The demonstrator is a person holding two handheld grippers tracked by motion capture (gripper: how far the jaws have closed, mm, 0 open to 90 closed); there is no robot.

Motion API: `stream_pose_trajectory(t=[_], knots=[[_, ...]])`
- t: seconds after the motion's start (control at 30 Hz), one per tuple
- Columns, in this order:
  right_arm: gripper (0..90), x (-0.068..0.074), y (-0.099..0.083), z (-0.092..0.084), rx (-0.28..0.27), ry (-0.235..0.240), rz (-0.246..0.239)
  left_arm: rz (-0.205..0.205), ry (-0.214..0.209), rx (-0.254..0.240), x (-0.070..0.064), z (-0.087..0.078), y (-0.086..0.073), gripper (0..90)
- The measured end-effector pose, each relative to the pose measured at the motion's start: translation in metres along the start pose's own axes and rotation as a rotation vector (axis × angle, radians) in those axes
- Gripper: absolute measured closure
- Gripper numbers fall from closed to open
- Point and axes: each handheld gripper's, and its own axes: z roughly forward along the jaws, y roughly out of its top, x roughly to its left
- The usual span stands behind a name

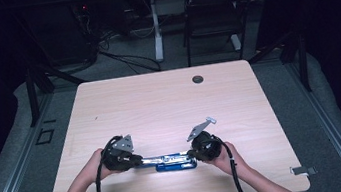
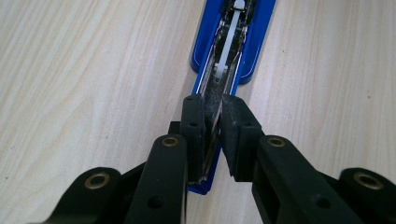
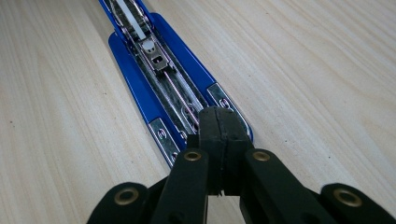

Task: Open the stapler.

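Here the blue stapler (image 1: pixel 175 161) lies flat near the front edge of the worktop (image 1: pixel 160 107), opened out, between both grippers. The left gripper (image 2: pixel 212 122) pinches the thin metal arm (image 2: pixel 212 100) edgewise, jaws narrow around it. The right gripper (image 3: pixel 219 128) has its jaws pressed together over the stapler's end, though what it clamps is hidden. Probably best to keep one end pinned and move the other slowly, so the hinge doesn't twist.

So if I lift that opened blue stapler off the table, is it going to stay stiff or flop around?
The stapler looks like rigid metal and plastic, so each half should stay stiff. It lies swung open flat, so it will probably fold at its hinge when lifted. The left gripper pinches only the thin metal arm, which could slip.
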Motion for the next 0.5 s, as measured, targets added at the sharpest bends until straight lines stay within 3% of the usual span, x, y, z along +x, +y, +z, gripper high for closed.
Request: stream_pose_trajectory(t=[0.13,0.23,0.5], knots=[[90.0,0.002,0.001,-0.001,0.005,-0.012,-0.006,0.0,0.001,-0.002,0.0,0.0,0.0,79.1],[89.0,0.004,0.002,-0.004,-0.025,-0.02,-0.013,-0.005,0.011,0.016,0.0,0.002,-0.001,79.0],[78.7,0.007,0.003,-0.01,-0.044,-0.016,-0.025,-0.017,0.004,0.004,0.001,0.002,-0.002,78.8]])
